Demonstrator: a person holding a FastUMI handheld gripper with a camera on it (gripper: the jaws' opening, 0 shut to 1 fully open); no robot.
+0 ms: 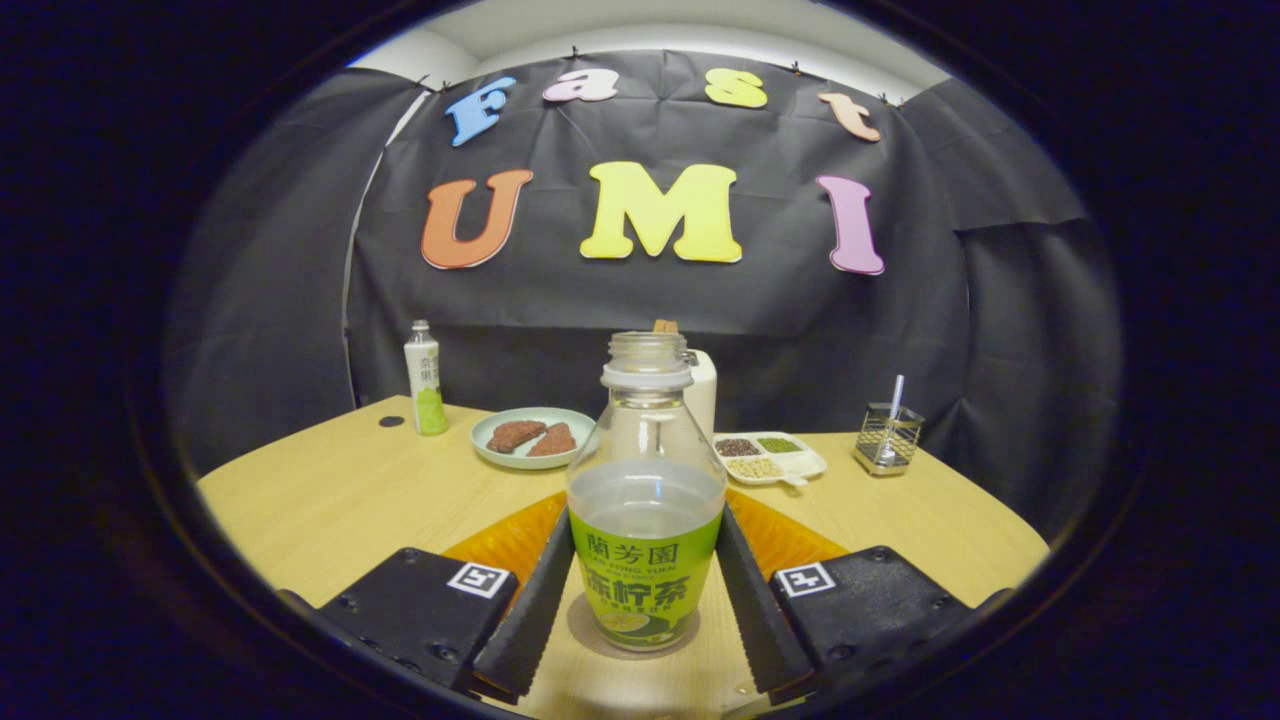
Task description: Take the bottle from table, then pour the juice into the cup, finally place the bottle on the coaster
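Gripper view looks forward along two black ribbed fingers (535,600) to an uncapped bottle (646,500) standing upright on a pale wooden table (330,500). The bottle sits squarely between the fingers, its long axis vertical, with a green label around its lower half and a cloudy pale liquid filling it to about the shoulder. The gripper (645,610) has its fingers spread in a narrow V on either side of the label; they lie very close to the bottle's sides, but whether both pads press on it cannot be told. An orange coaster (500,545) lies flat on the table just behind the bottle, showing on both sides of it. The bottle's base appears to rest on bare wood just in front of the coaster, though the exact edge is hidden. Beyond it stand a plate (532,438) holding two brown pieces of food, a white divided tray (770,458) of grains, a small wire holder (888,438), and a second, capped bottle (426,378) well off to the left. A white object (700,390) stands directly behind the neck. No cup can be identified with confidence.
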